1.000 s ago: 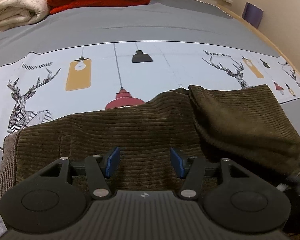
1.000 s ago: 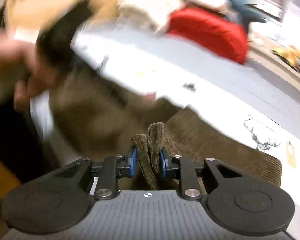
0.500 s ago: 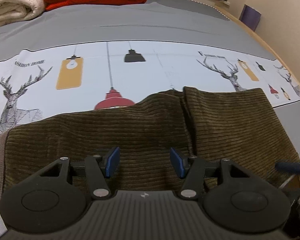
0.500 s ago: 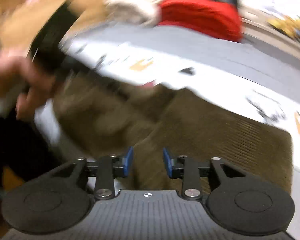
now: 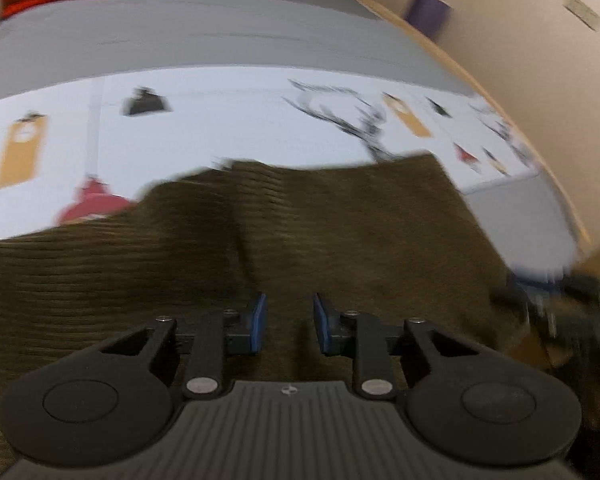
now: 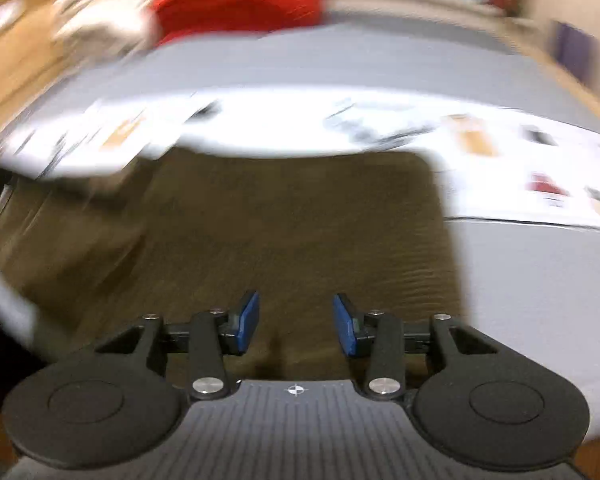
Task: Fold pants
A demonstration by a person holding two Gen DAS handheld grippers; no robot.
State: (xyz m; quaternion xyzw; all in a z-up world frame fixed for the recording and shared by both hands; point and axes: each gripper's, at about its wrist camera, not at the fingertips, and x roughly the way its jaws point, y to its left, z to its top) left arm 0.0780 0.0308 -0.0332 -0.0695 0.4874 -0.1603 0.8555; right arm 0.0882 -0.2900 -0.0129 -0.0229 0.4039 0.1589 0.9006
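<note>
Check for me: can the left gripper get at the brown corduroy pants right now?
Probably yes. The left gripper hangs just over the pants, jaws closing with fabric below them but nothing pinched, and nothing lies between.

Both my views are smeared by motion. The pants [image 5: 340,240] run off the left edge of my left view, so I can't see where they end. At far right a dark shape [image 5: 560,312] is too blurred to name (maybe the other tool). The prints on the sheet [image 6: 380,120] are unreadable.
</note>
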